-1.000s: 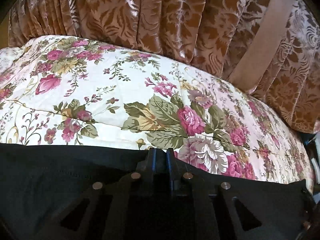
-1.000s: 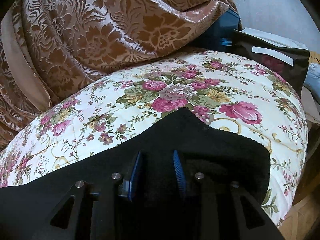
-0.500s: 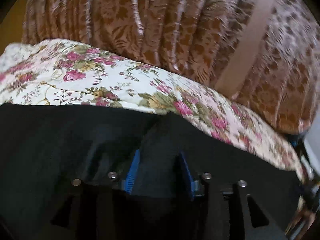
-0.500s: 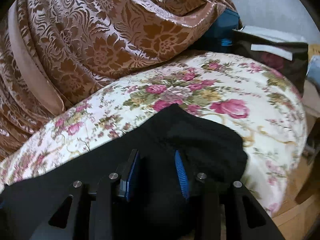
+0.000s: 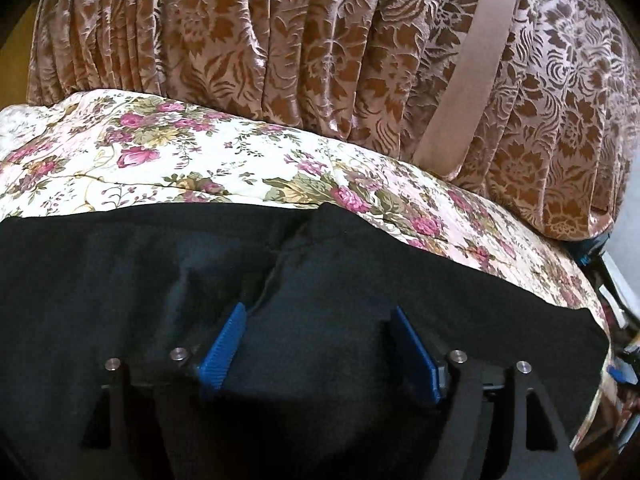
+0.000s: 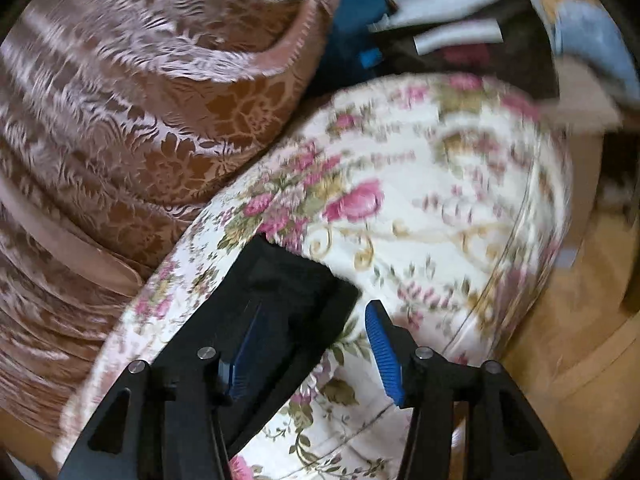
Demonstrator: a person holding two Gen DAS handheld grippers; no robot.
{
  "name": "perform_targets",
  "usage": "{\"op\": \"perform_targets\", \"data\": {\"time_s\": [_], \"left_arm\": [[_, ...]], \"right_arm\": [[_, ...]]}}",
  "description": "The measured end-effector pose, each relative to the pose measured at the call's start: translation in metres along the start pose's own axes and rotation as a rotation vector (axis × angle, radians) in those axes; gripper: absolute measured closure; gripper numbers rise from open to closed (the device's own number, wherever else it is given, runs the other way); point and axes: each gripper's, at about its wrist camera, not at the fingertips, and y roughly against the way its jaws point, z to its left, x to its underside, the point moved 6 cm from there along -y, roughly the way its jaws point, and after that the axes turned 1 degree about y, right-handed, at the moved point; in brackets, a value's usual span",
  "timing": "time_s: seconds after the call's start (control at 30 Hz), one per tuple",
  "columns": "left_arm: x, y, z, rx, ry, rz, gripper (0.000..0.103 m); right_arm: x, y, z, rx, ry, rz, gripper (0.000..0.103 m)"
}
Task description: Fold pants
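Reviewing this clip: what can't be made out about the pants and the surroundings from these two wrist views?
- Black pants: the full outline is cut off by the left wrist view's bottom edge and hidden behind the left gripper.
- Right wrist view: motion blur smears the floral bedspread and the clutter behind it.
- Right gripper: open, its lower body out of frame.
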Motion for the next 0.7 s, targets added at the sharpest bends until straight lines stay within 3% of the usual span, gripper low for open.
{"op": "perform_targets", "data": {"time_s": [0.13,0.23,0.33,0.43,0.53,0.6,0.63,0.7], "left_arm": [[0.000,0.001,0.001,0.005,0.000,0.002,0.026],[0.000,0.003,0.003,0.009,0.017,-0.003,0.026],[-0.005,0.007,0.008,0.002,0.051,0.000,0.026],[-0.013,0.015,0.020,-0.035,0.099,-0.017,0.026],[-0.021,0.026,0.038,-0.176,0.080,-0.062,0.017],[-0.021,0.030,0.054,-0.271,0.092,-0.086,0.011],[-0.018,0.031,0.065,-0.295,0.123,-0.086,0.011],[-0.011,0.029,0.081,-0.259,0.207,-0.063,0.011]], "right_arm": [[0.013,-0.022,-0.011,-0.168,-0.198,0.090,0.050],[0.012,-0.028,-0.013,-0.208,-0.263,0.050,0.050],[0.006,-0.038,-0.004,-0.199,-0.248,0.050,0.052],[0.002,-0.051,0.000,-0.136,-0.229,0.079,0.078],[0.001,-0.051,0.006,-0.146,-0.257,0.084,0.080],[0.000,-0.040,0.024,-0.133,-0.166,0.070,0.080],[0.000,-0.037,0.032,-0.128,-0.133,0.064,0.081],[-0.002,-0.022,0.054,-0.122,-0.046,0.038,0.081]]}}
